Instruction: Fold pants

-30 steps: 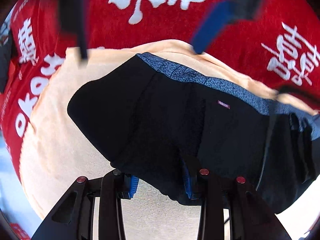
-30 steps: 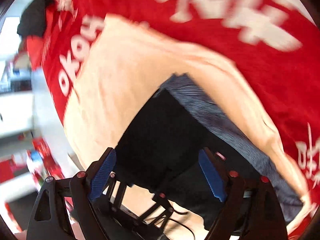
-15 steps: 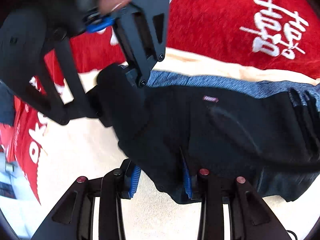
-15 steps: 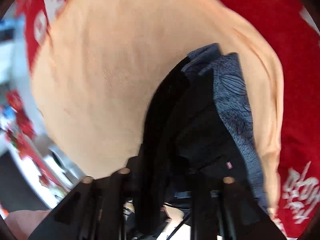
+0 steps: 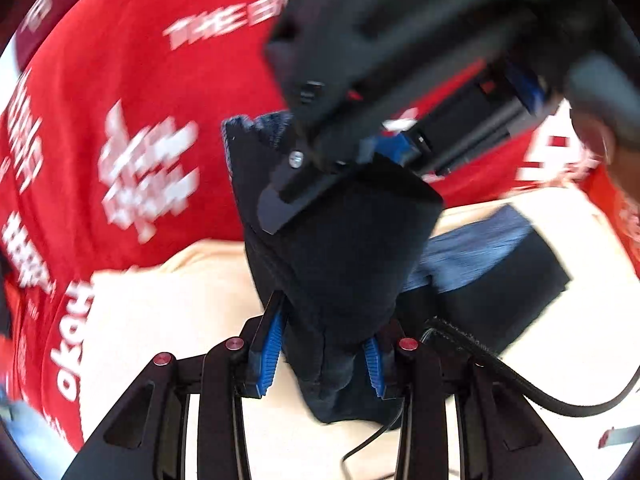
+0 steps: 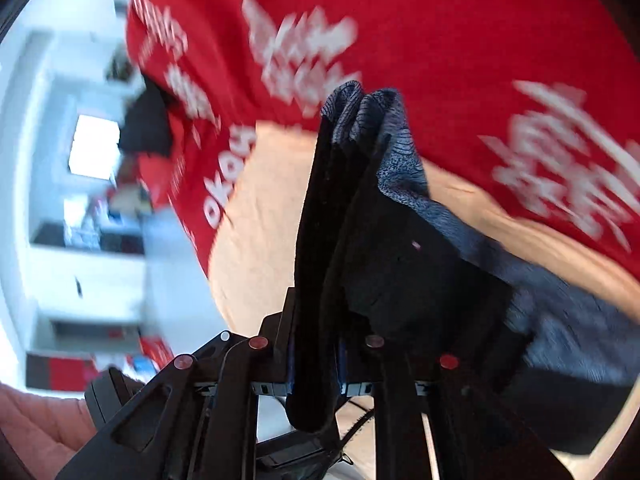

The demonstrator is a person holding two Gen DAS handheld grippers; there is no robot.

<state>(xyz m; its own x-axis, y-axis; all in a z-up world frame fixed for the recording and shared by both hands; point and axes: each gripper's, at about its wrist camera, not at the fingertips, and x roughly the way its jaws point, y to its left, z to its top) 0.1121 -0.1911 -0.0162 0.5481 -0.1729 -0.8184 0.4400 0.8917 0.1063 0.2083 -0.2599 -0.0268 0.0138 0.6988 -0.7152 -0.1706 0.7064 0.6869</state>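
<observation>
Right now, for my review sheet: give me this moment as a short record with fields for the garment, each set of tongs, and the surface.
garment: black pants with blue-grey patterned waistband, partly lifted, bunched
left tongs: closed on a fold of the pants
right tongs: closed on a fold near the waistband end
surface: peach cloth over red printed cloth
image quality: motion blur in both views

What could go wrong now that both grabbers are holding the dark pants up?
1. The left hand-held gripper pinches only a bunched edge of the pants, so the cloth might slip out.
2. The right hand-held gripper holds several layers at once; some could drop and spoil the fold.
3. A black cable trails beside the hanging cloth above the cream cloth and could snag.
</observation>
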